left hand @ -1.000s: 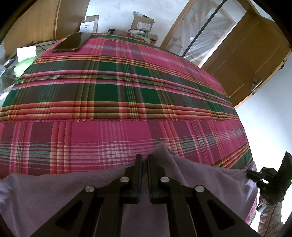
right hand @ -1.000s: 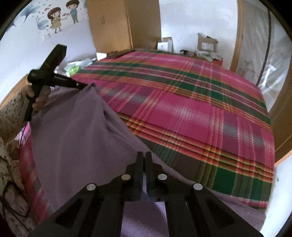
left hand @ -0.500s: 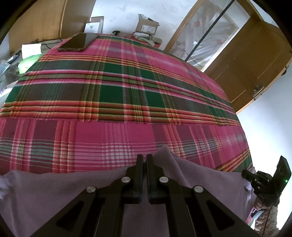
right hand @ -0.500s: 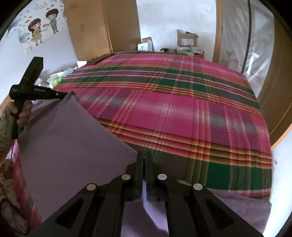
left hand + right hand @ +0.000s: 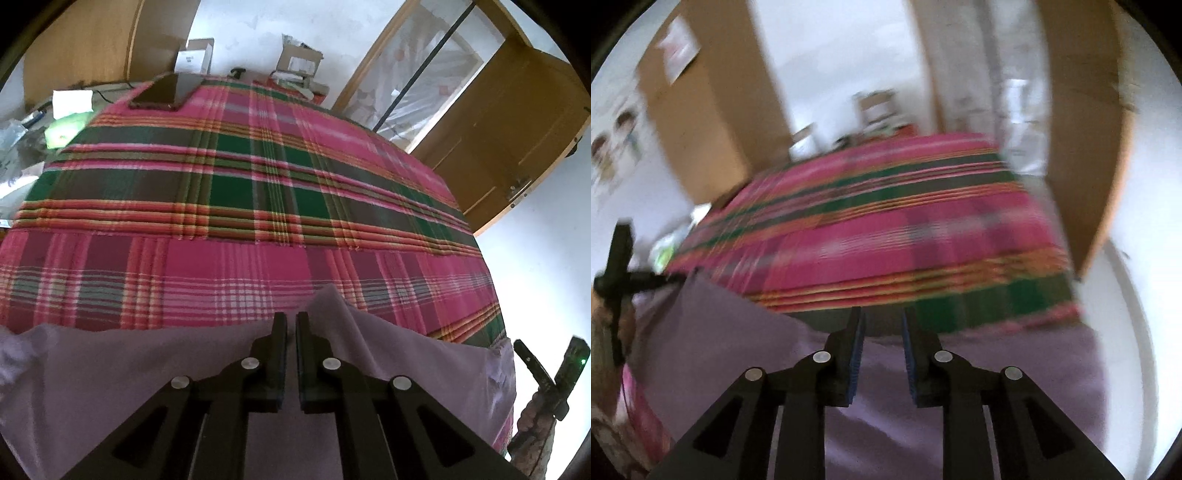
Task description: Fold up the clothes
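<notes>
In the left wrist view, the left tongs (image 5: 291, 325) rose from the bottom centre of the frame with their two fingers pressed nearly together on a raised peak of the lavender garment (image 5: 129, 369). The cloth spread across the whole lower part of the frame, from a crumpled edge at the far left to a gathered corner at the lower right, lying over the near edge of the bed (image 5: 258, 206). The bed, covered in a pink, green and brown plaid spread, filled the middle of the frame. A dark phone (image 5: 164, 90) lay on the bed's far corner in the upper left, with cardboard boxes (image 5: 295, 62) against the white wall behind it. A wooden door (image 5: 517, 122) stood in the upper right. At the lower right edge the right tongs (image 5: 532, 360) showed as a dark shape just beside the garment's corner, with a hand (image 5: 535, 421) under them.

The right wrist view was smeared by motion blur. There the right tongs (image 5: 882, 325) stood with their fingers clearly apart, blue pads (image 5: 856, 354) facing each other and nothing between them. The lavender garment (image 5: 713, 332) lay under and around them across the bottom of the frame, and one taut sheet of it ran up to the left edge, where the left tongs (image 5: 683, 278) held its corner. The plaid bed (image 5: 886, 229) crossed the centre of the frame.
</notes>
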Action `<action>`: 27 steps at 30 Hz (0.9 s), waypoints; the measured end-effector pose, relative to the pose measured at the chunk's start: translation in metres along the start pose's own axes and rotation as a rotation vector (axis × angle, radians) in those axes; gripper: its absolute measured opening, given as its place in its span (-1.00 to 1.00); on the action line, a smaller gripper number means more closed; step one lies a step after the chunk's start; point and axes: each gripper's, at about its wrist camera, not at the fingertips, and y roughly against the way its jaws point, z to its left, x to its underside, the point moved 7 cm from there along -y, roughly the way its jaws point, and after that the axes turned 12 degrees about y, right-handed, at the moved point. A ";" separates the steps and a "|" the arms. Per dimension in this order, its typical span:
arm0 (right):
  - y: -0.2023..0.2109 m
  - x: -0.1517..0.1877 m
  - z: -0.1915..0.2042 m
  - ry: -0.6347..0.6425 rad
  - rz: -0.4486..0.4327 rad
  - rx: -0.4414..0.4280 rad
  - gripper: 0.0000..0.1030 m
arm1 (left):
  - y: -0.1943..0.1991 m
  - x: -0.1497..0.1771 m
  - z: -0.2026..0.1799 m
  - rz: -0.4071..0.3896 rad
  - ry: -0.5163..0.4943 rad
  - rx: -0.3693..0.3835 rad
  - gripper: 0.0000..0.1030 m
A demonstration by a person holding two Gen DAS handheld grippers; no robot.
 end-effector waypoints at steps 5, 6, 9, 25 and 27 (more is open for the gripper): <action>0.039 0.048 -0.053 -0.236 -0.029 0.171 -0.29 | 0.017 0.010 -0.005 -0.029 0.000 0.021 -0.93; 0.045 0.059 -0.064 -0.291 -0.038 0.201 -0.27 | 0.019 0.012 -0.007 -0.031 -0.002 0.026 -0.93; 0.054 0.077 -0.087 -0.396 -0.045 0.239 -0.24 | 0.022 0.021 -0.012 -0.028 -0.011 0.036 -0.92; 0.050 0.082 -0.112 -0.467 -0.049 0.178 -0.94 | 0.021 0.053 -0.025 0.006 -0.011 0.035 -0.91; 0.051 0.081 -0.112 -0.452 -0.046 0.205 -0.96 | 0.018 0.054 -0.025 0.012 -0.010 0.031 -0.91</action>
